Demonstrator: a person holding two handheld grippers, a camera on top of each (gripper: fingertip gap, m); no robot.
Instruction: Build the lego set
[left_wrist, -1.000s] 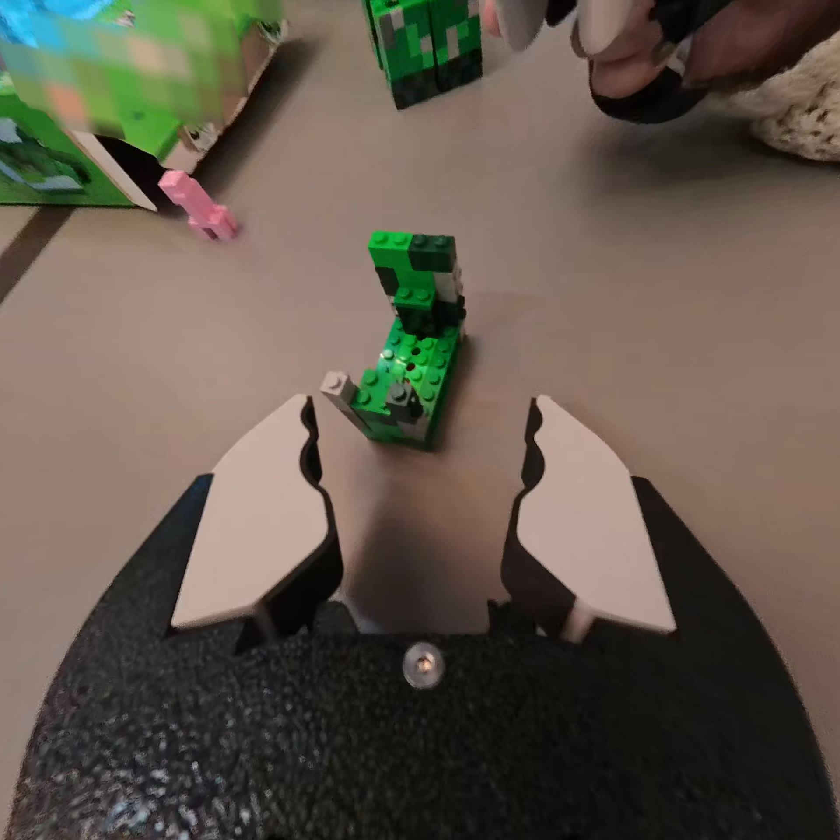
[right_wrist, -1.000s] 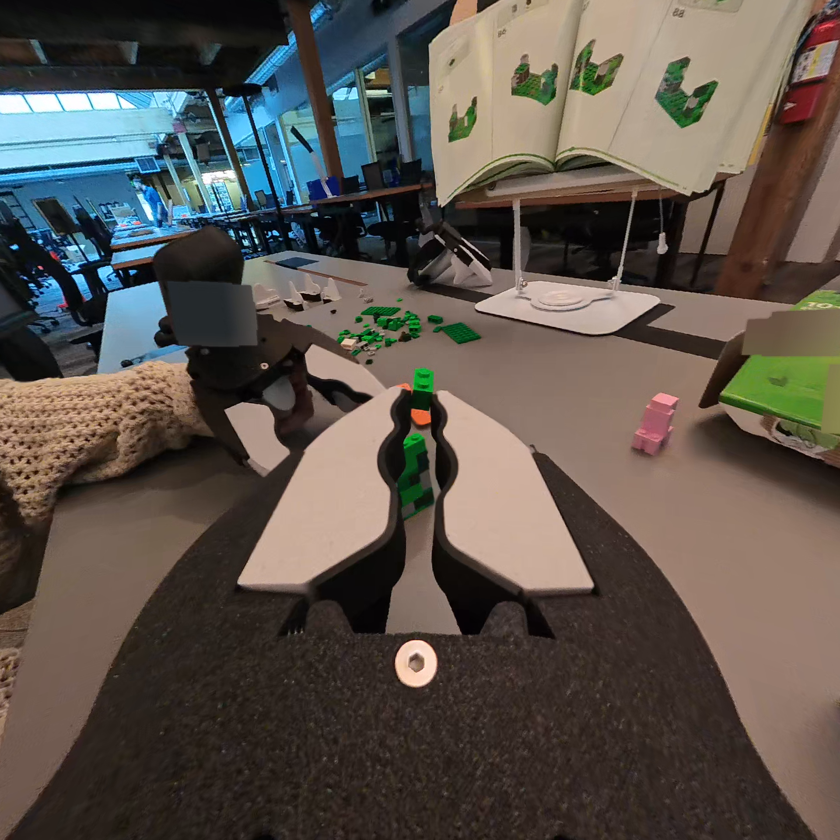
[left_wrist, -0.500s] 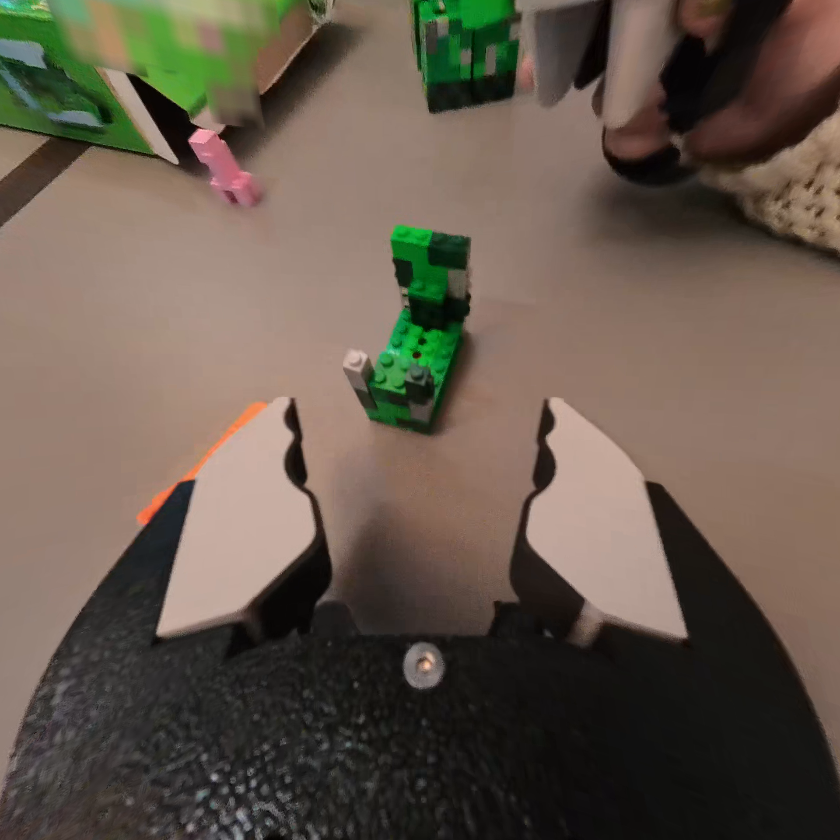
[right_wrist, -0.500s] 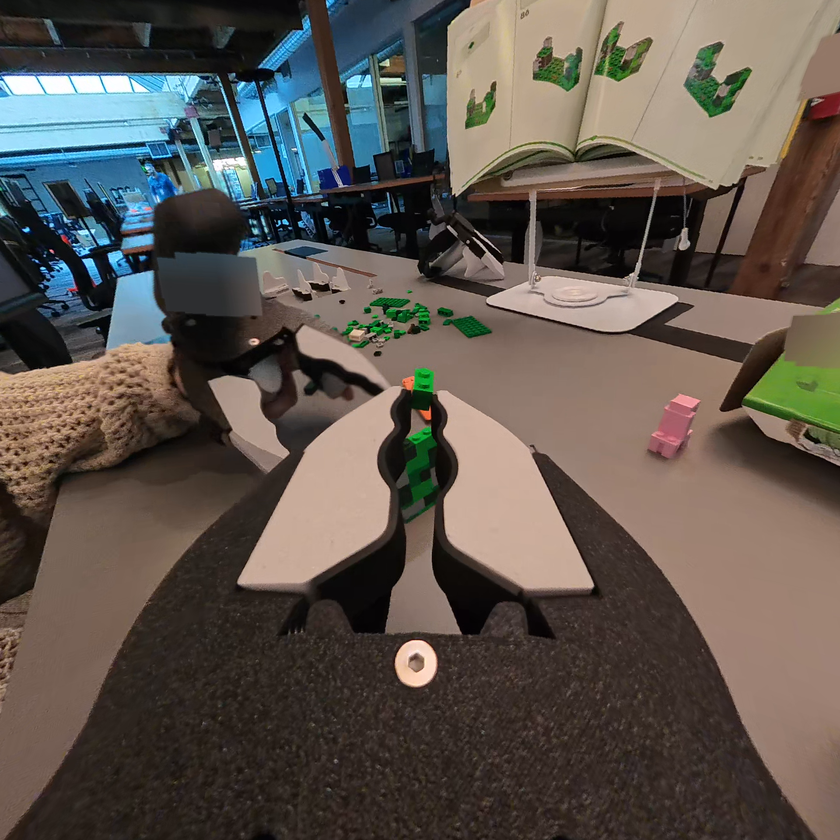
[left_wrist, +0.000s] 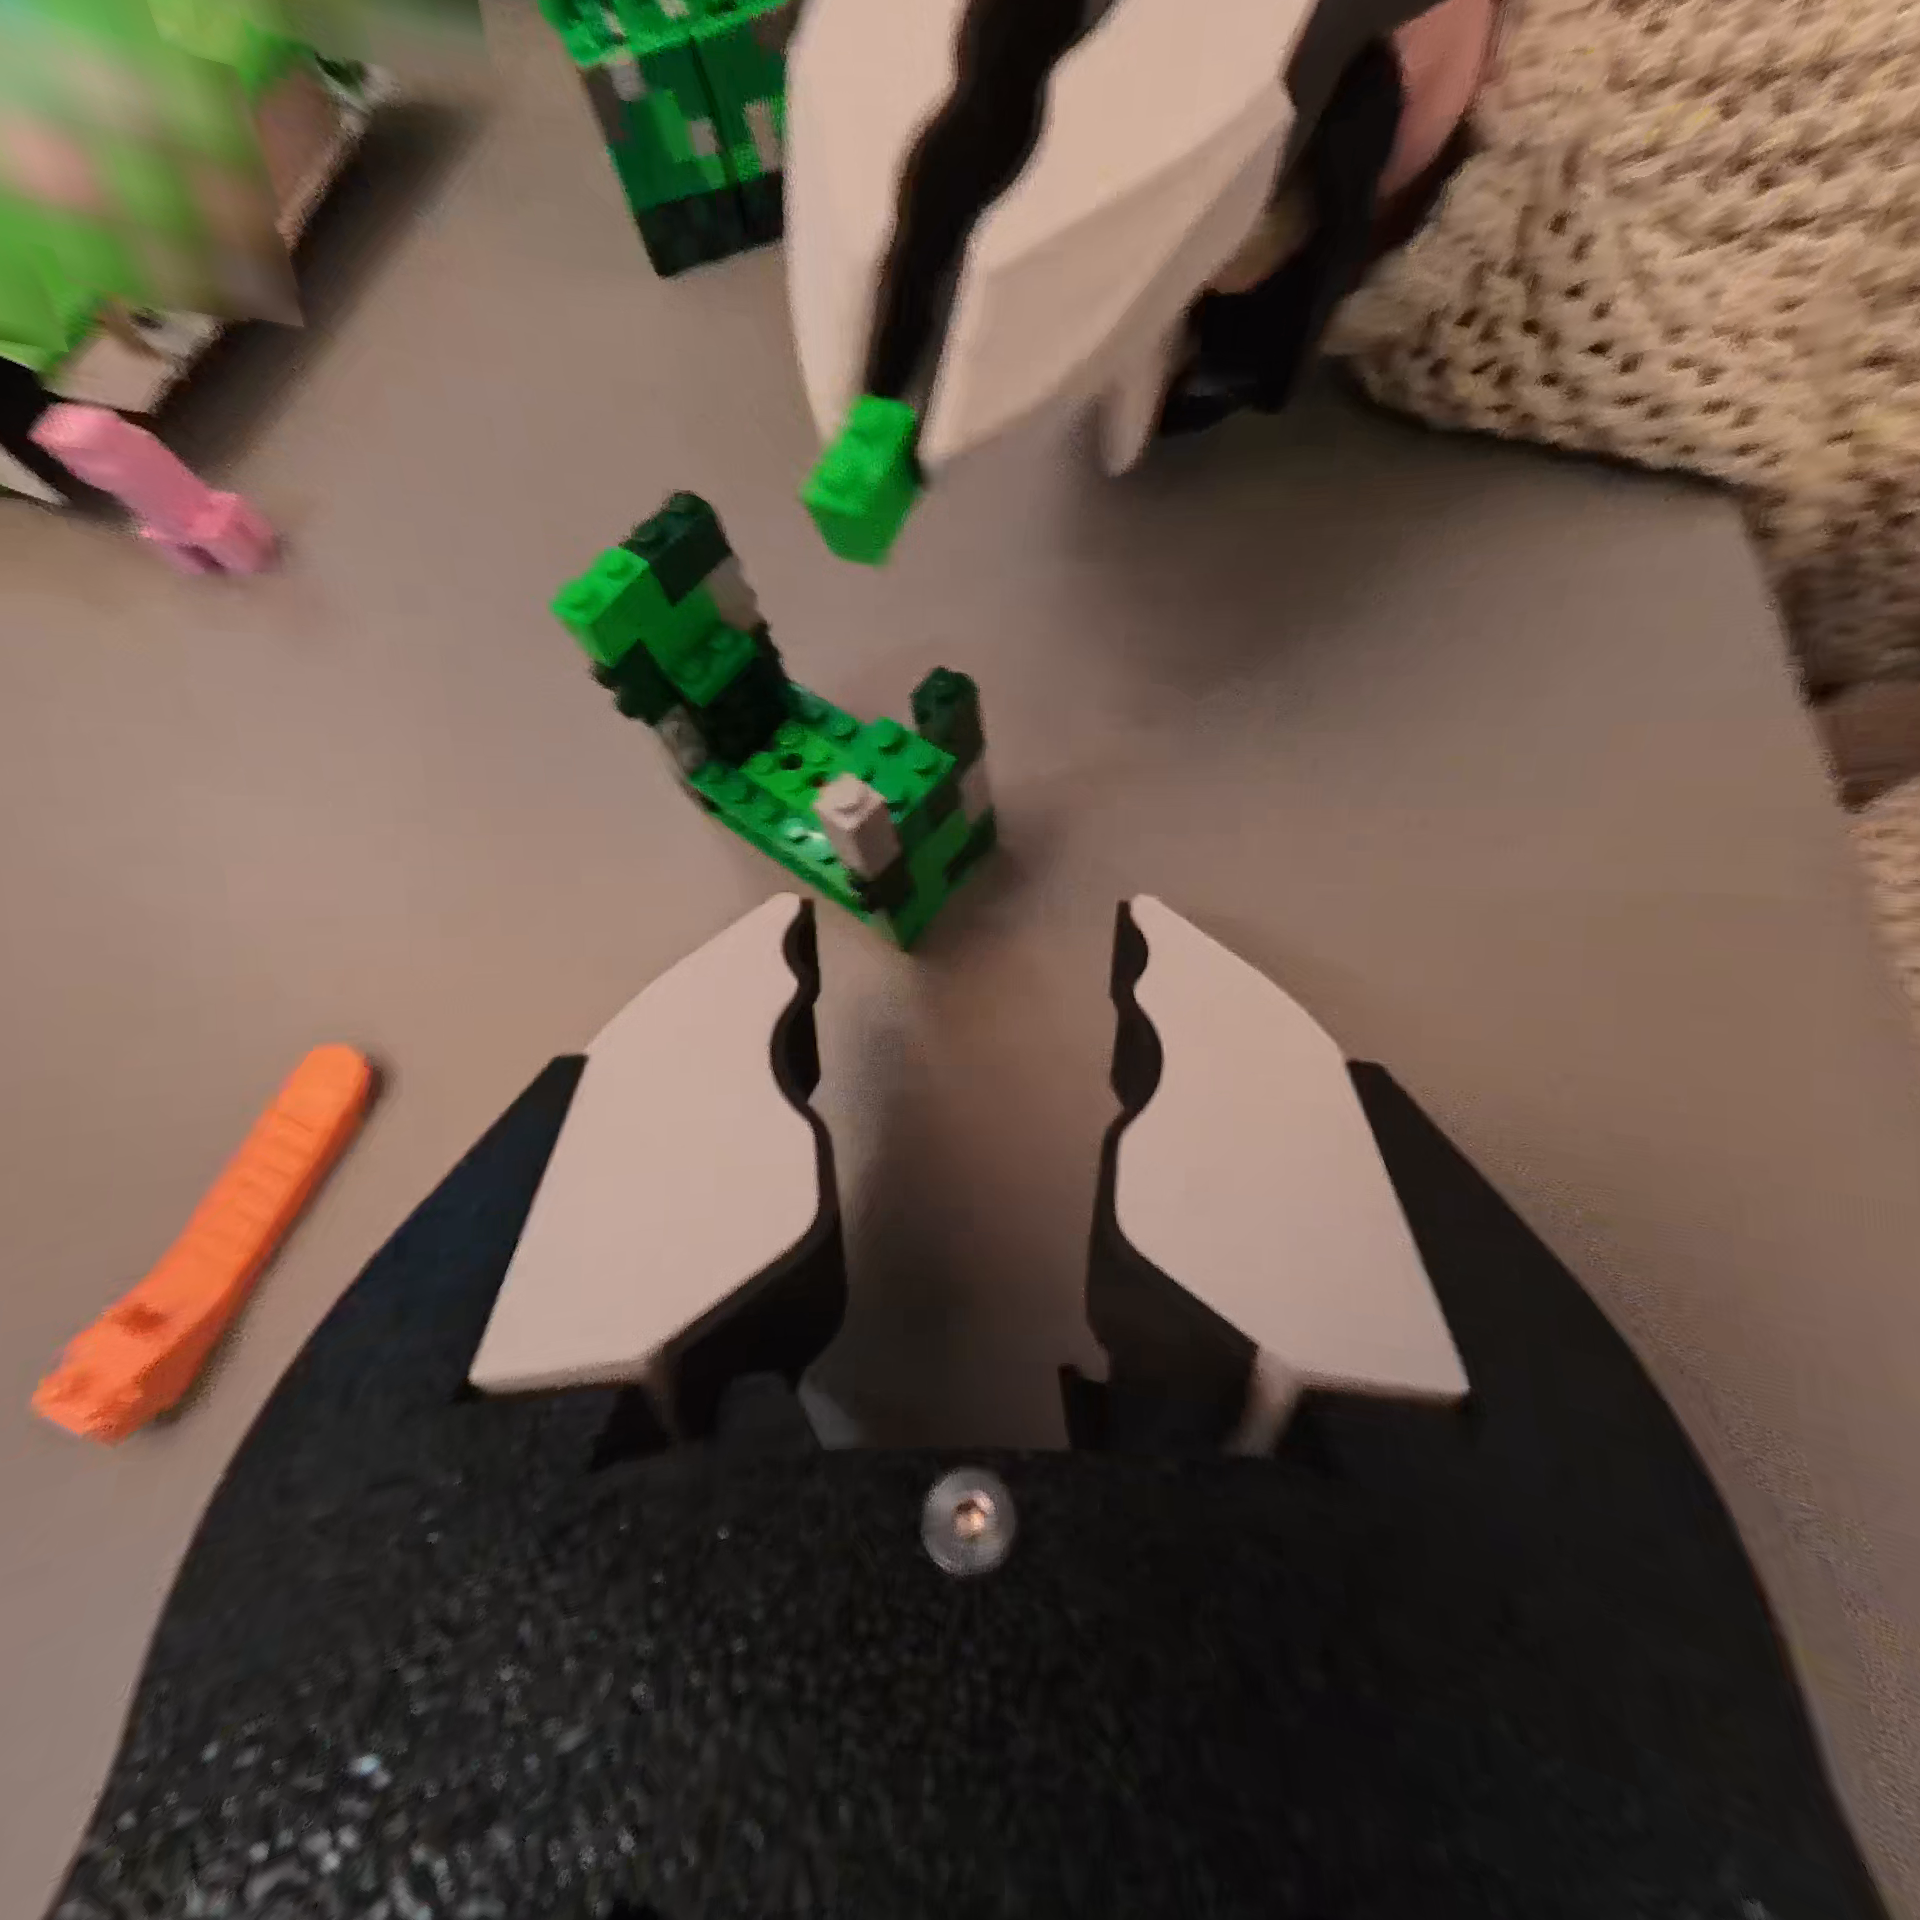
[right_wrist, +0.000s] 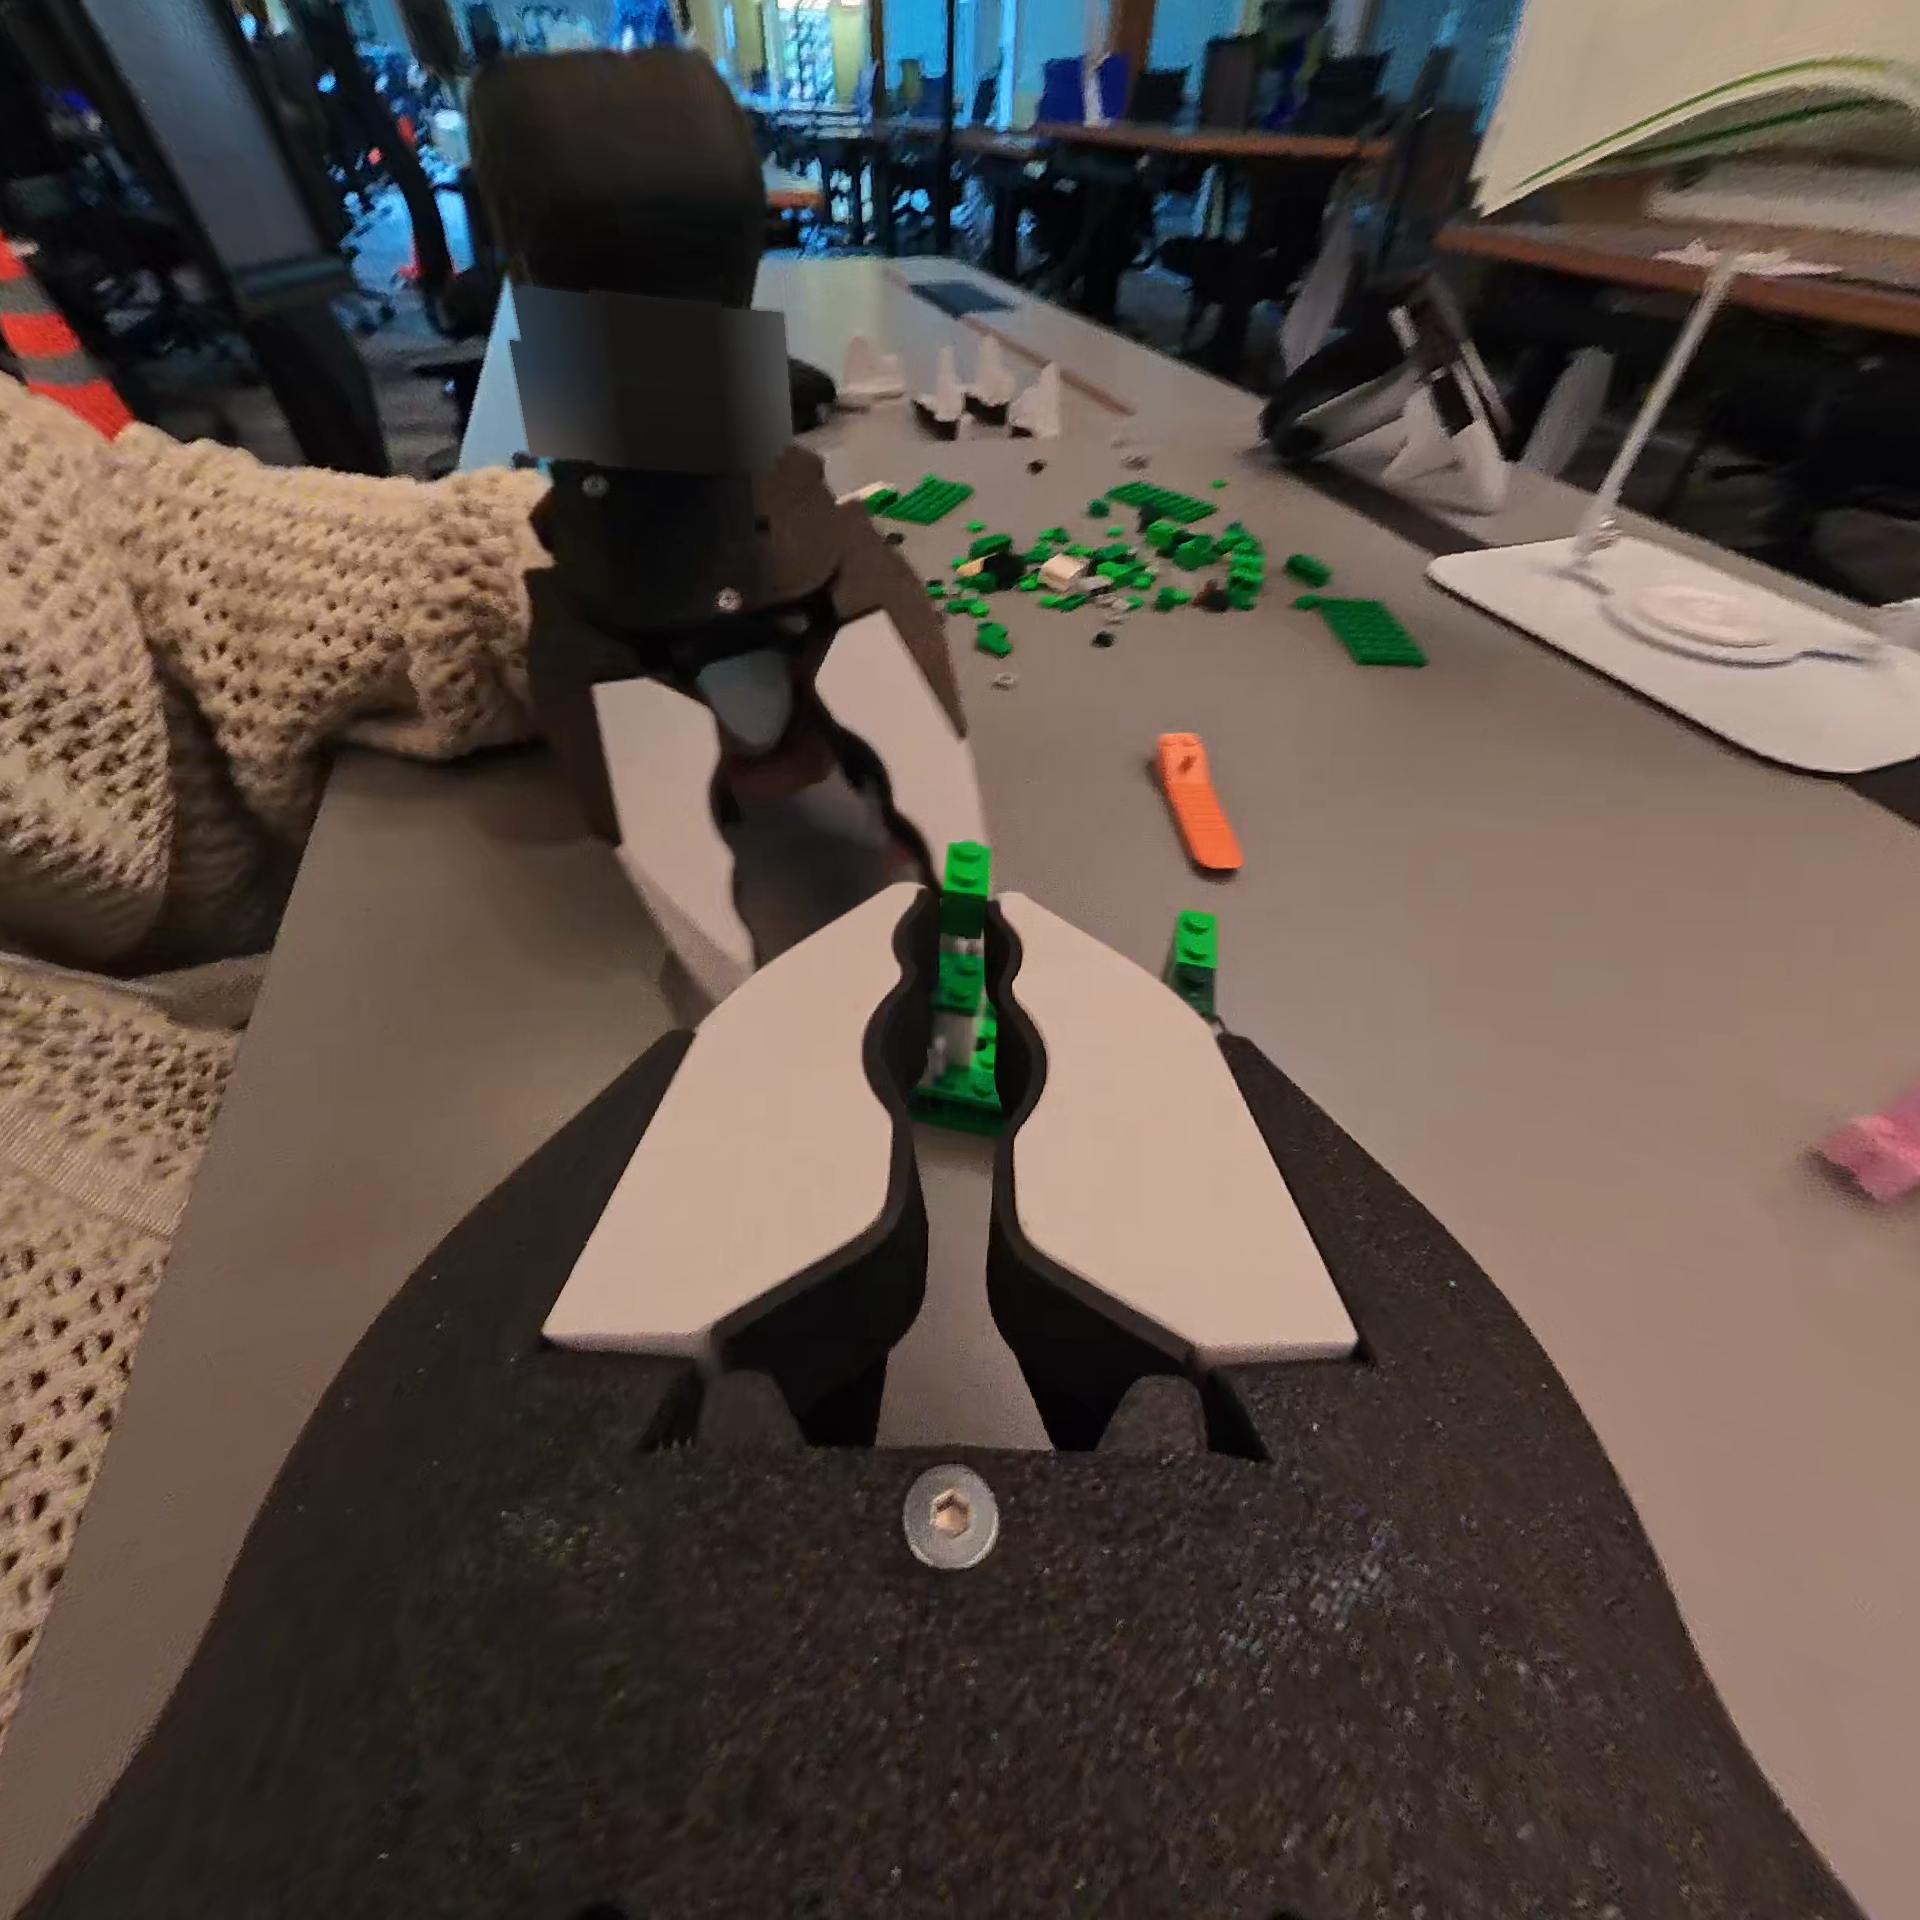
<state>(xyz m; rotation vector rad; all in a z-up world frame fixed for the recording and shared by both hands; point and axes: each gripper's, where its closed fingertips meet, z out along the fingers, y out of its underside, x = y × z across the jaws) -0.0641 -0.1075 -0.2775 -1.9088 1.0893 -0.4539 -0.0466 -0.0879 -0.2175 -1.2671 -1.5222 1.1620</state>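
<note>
A green, dark green and grey lego build (left_wrist: 790, 748) stands on the grey table (left_wrist: 1455, 790), with a tall stack at one end and a grey post and a dark post at the other. My left gripper (left_wrist: 964, 925) is open and empty, its tips just short of the build's near corner. My right gripper (right_wrist: 961, 904) is shut on a bright green brick (right_wrist: 966, 883). In the left wrist view that brick (left_wrist: 862, 488) hangs just above and behind the build. In the right wrist view the build (right_wrist: 1193, 961) shows partly through the jaws.
An orange brick separator (left_wrist: 208, 1236) lies left of my left gripper. A pink lego pig (left_wrist: 166, 499), a green box and a finished green block figure (left_wrist: 686, 135) stand beyond. Loose green bricks (right_wrist: 1101, 561) and a white book-stand base (right_wrist: 1683, 634) are farther off. Knitted sleeves flank the table.
My right gripper has come down with the green brick to just above the build. My left gripper has swung round the build, its jaws somewhat narrower, and the orange separator has come into view.
</note>
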